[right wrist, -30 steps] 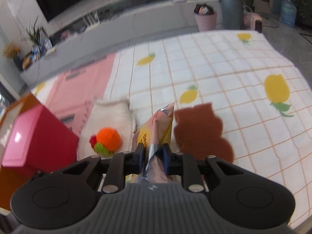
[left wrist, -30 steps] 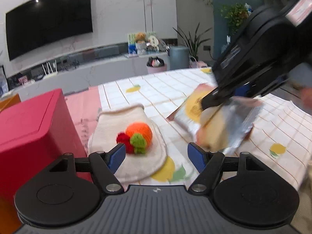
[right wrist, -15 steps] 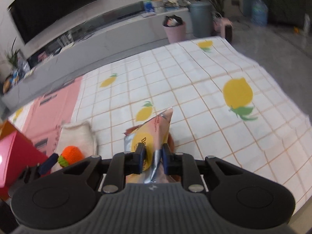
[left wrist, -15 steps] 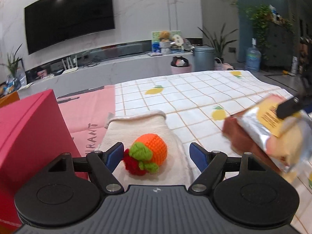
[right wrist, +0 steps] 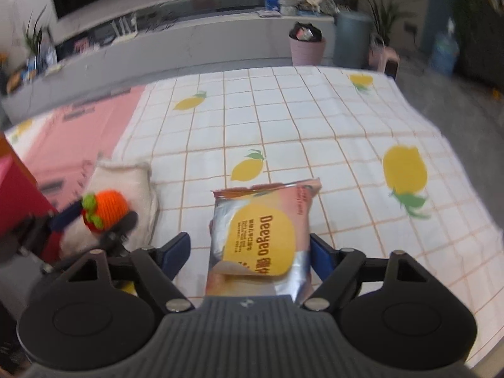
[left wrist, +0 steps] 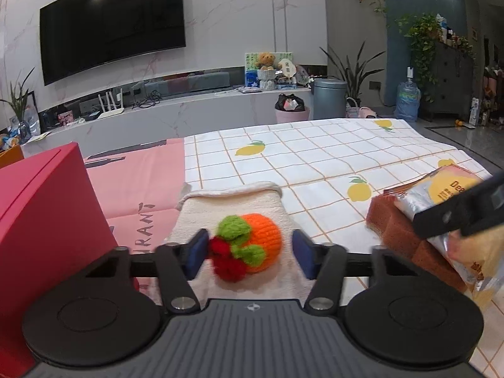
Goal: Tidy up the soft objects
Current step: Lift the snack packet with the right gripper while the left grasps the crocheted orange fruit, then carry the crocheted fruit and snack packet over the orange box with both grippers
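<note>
A knitted orange fruit toy (left wrist: 247, 245) lies on a folded cream towel (left wrist: 233, 208). My left gripper (left wrist: 249, 256) is open, its blue pads on either side of the toy. A snack packet (right wrist: 261, 239) with a yellow label lies flat on a brown sponge (left wrist: 406, 230). My right gripper (right wrist: 250, 250) is open around the packet, its pads apart from it. The toy (right wrist: 105, 209) and towel (right wrist: 126, 186) also show at the left of the right wrist view, with the left gripper's fingers (right wrist: 67, 215) beside the toy.
A red box (left wrist: 41, 220) stands close at the left. The table has a white lemon-print cloth (left wrist: 315, 157) and a pink mat (left wrist: 135, 186). Its right edge (right wrist: 456, 157) drops to the floor.
My right gripper has opened and let go of the packet, which now lies flat on the sponge. My left gripper has moved forward around the toy and narrowed.
</note>
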